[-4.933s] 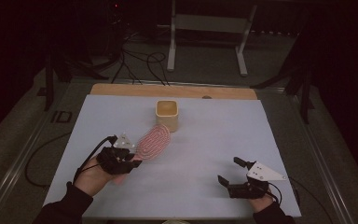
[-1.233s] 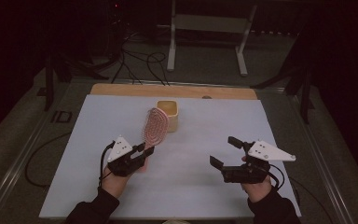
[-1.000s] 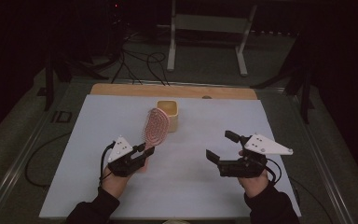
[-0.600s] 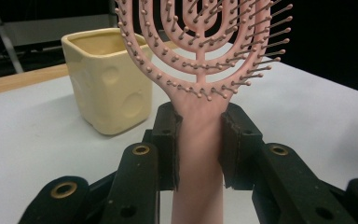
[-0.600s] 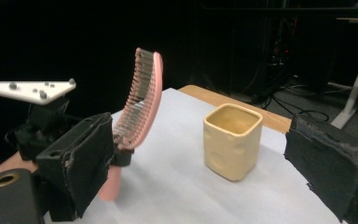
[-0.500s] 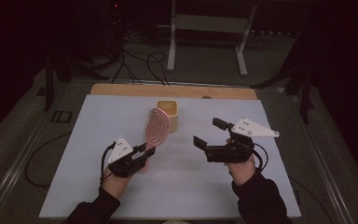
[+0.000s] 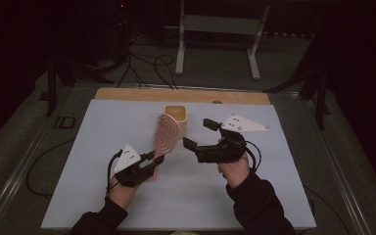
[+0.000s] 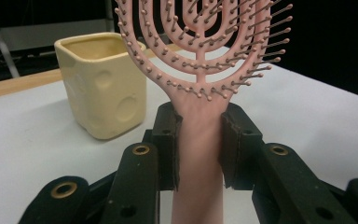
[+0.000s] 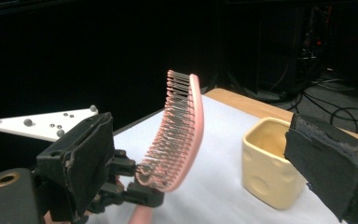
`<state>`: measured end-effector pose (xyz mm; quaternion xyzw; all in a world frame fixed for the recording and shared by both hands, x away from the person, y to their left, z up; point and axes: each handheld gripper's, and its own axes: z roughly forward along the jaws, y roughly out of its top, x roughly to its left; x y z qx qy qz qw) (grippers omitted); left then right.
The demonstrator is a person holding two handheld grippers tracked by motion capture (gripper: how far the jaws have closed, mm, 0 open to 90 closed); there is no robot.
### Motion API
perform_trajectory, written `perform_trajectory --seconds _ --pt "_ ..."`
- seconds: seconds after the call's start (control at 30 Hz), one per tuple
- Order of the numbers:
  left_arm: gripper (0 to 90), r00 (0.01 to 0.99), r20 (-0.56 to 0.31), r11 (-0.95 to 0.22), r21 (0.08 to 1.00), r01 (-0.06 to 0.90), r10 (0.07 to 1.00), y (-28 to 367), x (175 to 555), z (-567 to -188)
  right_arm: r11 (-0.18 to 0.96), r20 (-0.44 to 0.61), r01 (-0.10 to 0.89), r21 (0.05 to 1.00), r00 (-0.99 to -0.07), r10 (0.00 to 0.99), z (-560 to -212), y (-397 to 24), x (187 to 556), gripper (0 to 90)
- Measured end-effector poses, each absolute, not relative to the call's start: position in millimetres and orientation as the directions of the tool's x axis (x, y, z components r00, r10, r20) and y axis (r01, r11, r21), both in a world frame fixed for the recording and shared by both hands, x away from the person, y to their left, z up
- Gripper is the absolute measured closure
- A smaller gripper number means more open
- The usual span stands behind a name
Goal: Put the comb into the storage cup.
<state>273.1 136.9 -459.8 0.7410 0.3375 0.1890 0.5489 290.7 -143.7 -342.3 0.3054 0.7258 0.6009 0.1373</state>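
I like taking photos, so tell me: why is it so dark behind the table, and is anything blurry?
High view: light falls on the white table, the room behind stays black. Left gripper view: the pink brush and yellow cup look sharp. Right gripper view: its own near jaws look soft.

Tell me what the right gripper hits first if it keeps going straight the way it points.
Probably the pink hairbrush: the right gripper points its open jaws at the brush head, with the yellow cup just beside that line. Depth is uncertain.
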Motion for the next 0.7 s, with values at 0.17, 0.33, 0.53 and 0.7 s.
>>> perform_trajectory --seconds 0.17,0.33,0.53,0.7 --pt "71.0 0.701 -0.085 -0.172 0.942 0.288 0.708 137 273 -460 0.081 0.178 0.286 0.955 -0.768 0.616 -340 -134 296 8.4" --pt "71.0 0.702 -0.092 -0.17 0.941 0.294 0.706 135 273 -461 0.057 0.225 0.341 0.938 -0.727 0.649 -340 -123 304 8.4" --pt "71.0 0.701 -0.088 -0.169 0.942 0.289 0.707 136 273 -461 0.026 0.29 0.402 0.915 -0.703 0.649 -342 -112 313 8.4" --pt "71.0 0.702 -0.095 -0.165 0.942 0.294 0.706 137 274 -462 0.007 0.327 0.43 0.903 -0.697 0.638 -345 -103 317 13.0"
